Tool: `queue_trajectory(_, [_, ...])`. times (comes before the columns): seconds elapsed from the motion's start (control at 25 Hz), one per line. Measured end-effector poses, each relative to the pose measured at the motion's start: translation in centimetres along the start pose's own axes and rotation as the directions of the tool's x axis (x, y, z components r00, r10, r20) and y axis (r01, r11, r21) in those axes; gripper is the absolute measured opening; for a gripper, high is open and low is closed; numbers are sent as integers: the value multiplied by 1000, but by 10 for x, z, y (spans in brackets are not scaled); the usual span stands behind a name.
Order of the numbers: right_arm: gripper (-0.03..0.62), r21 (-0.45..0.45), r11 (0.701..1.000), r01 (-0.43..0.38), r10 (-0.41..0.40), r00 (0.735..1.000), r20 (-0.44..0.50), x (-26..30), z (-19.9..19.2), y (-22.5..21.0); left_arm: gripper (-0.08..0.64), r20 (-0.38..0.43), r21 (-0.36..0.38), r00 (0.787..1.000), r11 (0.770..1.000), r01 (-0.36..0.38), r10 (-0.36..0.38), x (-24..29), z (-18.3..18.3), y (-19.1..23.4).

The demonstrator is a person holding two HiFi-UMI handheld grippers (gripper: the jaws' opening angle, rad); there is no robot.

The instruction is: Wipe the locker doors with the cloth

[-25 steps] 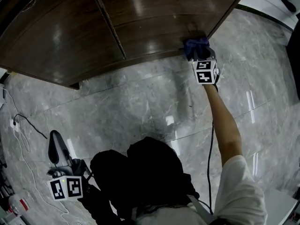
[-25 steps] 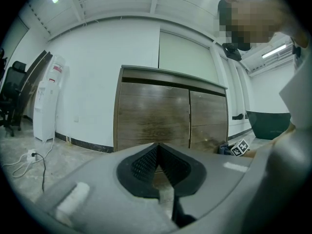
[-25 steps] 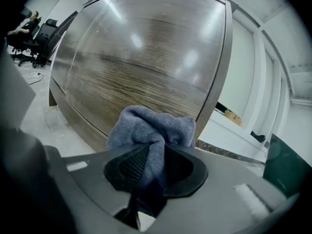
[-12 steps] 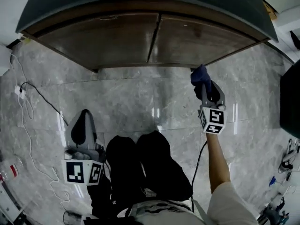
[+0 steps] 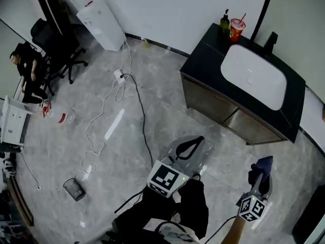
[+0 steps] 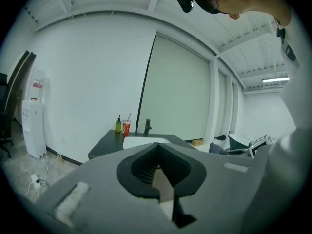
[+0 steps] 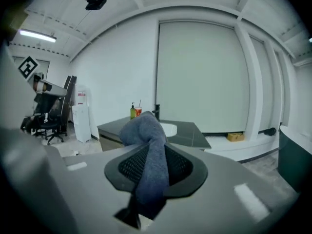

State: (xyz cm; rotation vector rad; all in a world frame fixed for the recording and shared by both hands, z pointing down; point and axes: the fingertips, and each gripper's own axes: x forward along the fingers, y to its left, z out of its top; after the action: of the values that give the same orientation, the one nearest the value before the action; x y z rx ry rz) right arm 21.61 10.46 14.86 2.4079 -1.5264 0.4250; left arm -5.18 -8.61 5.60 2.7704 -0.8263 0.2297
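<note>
Gleaming marble floor [image 5: 167, 85], black counter [image 5: 203, 67], locker doors [image 5: 210, 104]

Office break area: dark sink counter [image 5: 203, 67], water dispenser [image 5: 99, 18], swivel chairs [image 5: 55, 40], marble floor [image 5: 167, 103].

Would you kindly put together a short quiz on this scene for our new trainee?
1. What does the right tool grip? A) a sponge B) a blue cloth C) nothing
2. True or false: the red cup stands on the dark counter beside the green bottle.
3. Fill in: between its jaws, the left tool holds ____.
Key: 1 B; 2 true; 3 nothing.
</note>
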Motion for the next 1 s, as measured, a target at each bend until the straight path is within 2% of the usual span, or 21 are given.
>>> queue_trajectory(0.16, [97, -8, 1000, -28, 29, 998, 50, -50, 72, 5, 0, 58, -17, 998, 1000, 6, -5, -35, 64, -39])
queue_trajectory(0.44, [97, 21, 998, -52, 49, 987, 152, -152, 144, 46, 0, 103, 37, 992, 997, 70, -73, -119, 124, -82])
queue_trajectory(0.64, [97, 26, 997, -75, 69, 979, 192, -226, 156, 110, 0, 121, 81, 983, 988, 132, -141, -207, 124, -104])
queue_trajectory(0.84, [95, 21, 998, -64, 59, 977, 205, -283, 172, 131, 0, 99, 4, 982, 987, 162, -162, -249, 112, -123])
queue_trajectory(1.0, [94, 24, 997, -70, 63, 971, 232, -314, 189, 141, 0, 118, 6, 982, 989, 149, -149, -275, 119, -132])
